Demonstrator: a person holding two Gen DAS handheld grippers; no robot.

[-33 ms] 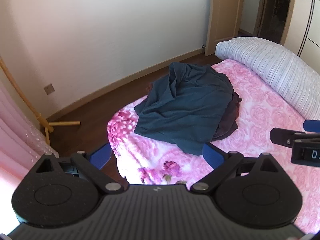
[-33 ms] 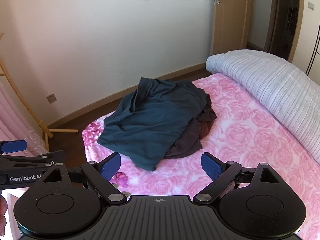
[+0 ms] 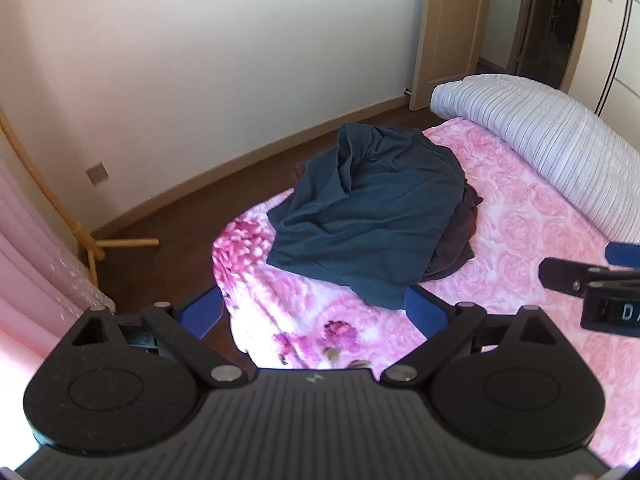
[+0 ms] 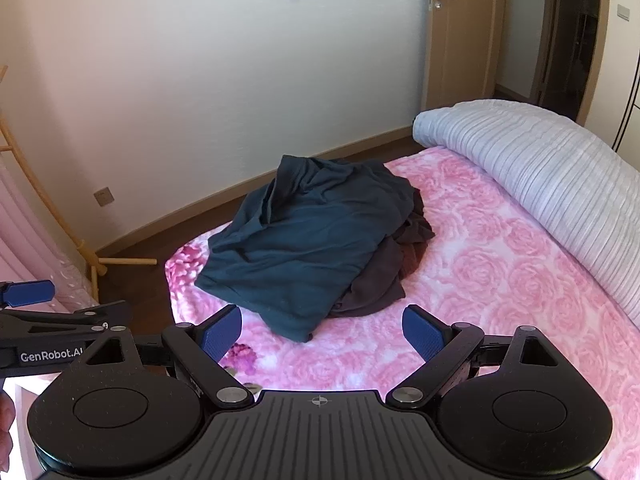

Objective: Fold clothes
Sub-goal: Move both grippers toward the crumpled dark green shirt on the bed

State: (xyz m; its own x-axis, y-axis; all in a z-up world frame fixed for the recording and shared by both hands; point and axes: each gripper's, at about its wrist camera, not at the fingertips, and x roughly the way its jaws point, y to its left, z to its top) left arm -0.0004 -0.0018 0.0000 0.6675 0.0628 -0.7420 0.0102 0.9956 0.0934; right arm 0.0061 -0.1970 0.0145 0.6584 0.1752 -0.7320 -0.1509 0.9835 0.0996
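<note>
A crumpled dark teal garment (image 3: 368,224) (image 4: 304,248) lies in a heap on the pink rose-patterned bed (image 3: 520,240) (image 4: 500,280), near its left corner. A dark brown garment (image 3: 460,240) (image 4: 384,276) pokes out from under its right side. My left gripper (image 3: 312,312) hovers open just short of the teal garment's near hem, with nothing between its blue pads. My right gripper (image 4: 322,332) is also open and empty, held a little nearer than the heap's front edge. Neither touches the cloth.
A rolled grey-striped duvet (image 3: 540,140) (image 4: 540,168) lies along the bed's right side. Left of the bed are dark wooden floor (image 3: 168,232), a bamboo rack (image 3: 92,240) (image 4: 88,256) and pink curtains. A wooden door (image 4: 460,40) stands at the back.
</note>
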